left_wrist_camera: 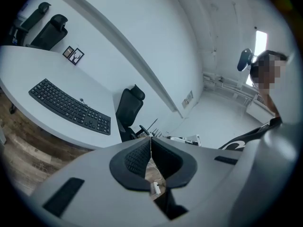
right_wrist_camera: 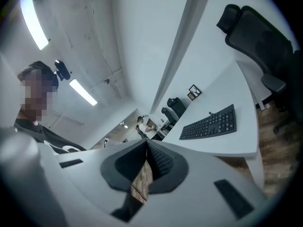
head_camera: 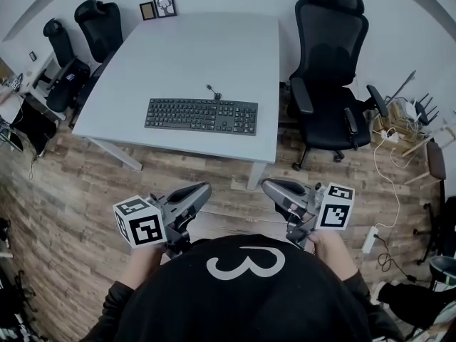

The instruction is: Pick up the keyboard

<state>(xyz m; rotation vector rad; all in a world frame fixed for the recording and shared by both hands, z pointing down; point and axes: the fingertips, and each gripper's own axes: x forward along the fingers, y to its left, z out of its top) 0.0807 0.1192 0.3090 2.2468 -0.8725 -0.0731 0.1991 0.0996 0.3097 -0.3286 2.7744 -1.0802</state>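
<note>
Two tools are held close to the person's body: the left gripper (head_camera: 202, 189) and the right gripper (head_camera: 268, 185), jaws closed on nothing, well short of the keyboard (head_camera: 201, 115). It lies flat near the tabletop's (head_camera: 214, 55) front edge, long side toward the person, seemingly suiting a lift by both ends.

A white worktop (head_camera: 214, 55) stands on wood flooring (head_camera: 64, 184). A black office chair (head_camera: 329, 70) sits just right of it. Two framed pictures (head_camera: 158, 7) lean at its far edge. A white power strip (head_camera: 370, 239) lies near right.
</note>
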